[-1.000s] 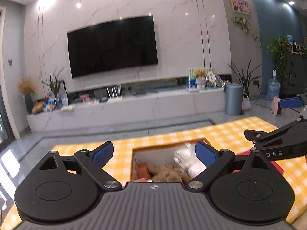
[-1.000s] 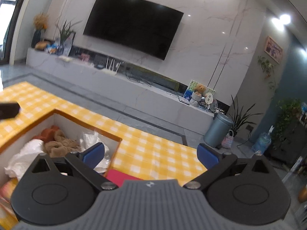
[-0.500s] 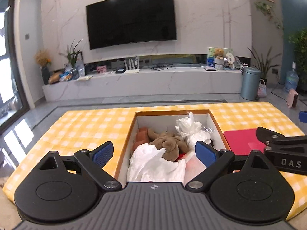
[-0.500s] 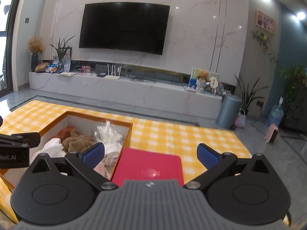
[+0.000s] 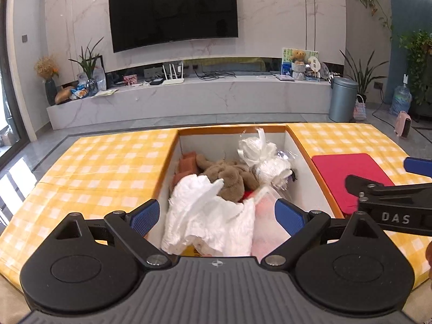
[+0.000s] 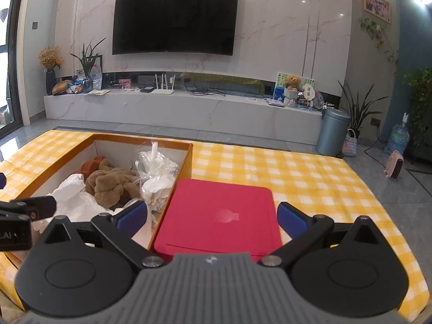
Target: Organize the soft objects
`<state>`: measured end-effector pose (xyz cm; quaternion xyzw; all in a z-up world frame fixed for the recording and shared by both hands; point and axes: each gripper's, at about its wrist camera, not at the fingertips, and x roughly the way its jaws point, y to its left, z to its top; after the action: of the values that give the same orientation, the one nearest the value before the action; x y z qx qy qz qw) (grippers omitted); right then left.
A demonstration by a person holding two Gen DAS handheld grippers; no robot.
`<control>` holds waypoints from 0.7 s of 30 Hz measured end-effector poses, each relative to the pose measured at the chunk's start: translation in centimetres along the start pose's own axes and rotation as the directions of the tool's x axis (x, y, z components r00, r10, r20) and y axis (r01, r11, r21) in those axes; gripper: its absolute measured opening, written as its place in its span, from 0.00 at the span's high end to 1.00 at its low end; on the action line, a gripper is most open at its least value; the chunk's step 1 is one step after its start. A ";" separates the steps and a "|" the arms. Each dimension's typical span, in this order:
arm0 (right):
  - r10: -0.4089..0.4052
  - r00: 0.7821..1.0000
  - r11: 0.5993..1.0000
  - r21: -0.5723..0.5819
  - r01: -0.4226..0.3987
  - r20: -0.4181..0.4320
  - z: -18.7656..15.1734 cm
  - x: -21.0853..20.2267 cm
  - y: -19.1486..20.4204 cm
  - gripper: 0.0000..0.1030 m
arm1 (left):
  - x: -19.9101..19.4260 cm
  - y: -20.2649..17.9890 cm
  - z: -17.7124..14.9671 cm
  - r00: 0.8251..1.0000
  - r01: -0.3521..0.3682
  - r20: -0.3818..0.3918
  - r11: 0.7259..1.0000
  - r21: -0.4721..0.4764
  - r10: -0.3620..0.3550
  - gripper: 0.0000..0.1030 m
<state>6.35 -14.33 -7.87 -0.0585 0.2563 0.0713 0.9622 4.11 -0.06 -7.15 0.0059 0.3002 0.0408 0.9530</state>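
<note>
Soft things fill the box (image 5: 302, 151); red lid (image 6: 218, 216) lies just right of it; left gripper (image 5: 217, 214) and right gripper (image 6: 212, 216) hover wide, empty; sorting or closing, unclear

One box (image 5: 307, 159), one brown plush (image 5: 229, 174), one red mat (image 6: 218, 213) — two tongs, left (image 5: 217, 213) and right (image 6: 212, 216).

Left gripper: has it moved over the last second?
Yes. The left gripper has tipped down and come in over the box; the TV climbed in its view.
</note>
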 end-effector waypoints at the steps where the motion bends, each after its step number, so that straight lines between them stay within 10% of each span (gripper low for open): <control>1: 0.005 1.000 1.000 -0.004 -0.005 -0.004 -0.1 0.1 0.2 0.03 | 0.1 -0.2 -0.1 1.000 0.001 -0.001 1.000 0.008 -0.001 0.00; 21: 0.047 0.994 0.998 0.035 -0.044 -0.098 -1.4 2.5 0.4 0.03 | 1.4 -0.9 -1.2 0.996 0.035 -0.083 0.999 0.010 -0.034 0.00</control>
<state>7.75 -13.91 -10.34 -0.0404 0.3060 0.0860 0.9473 4.66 -0.84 -8.97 0.0046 0.3400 0.0229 0.9401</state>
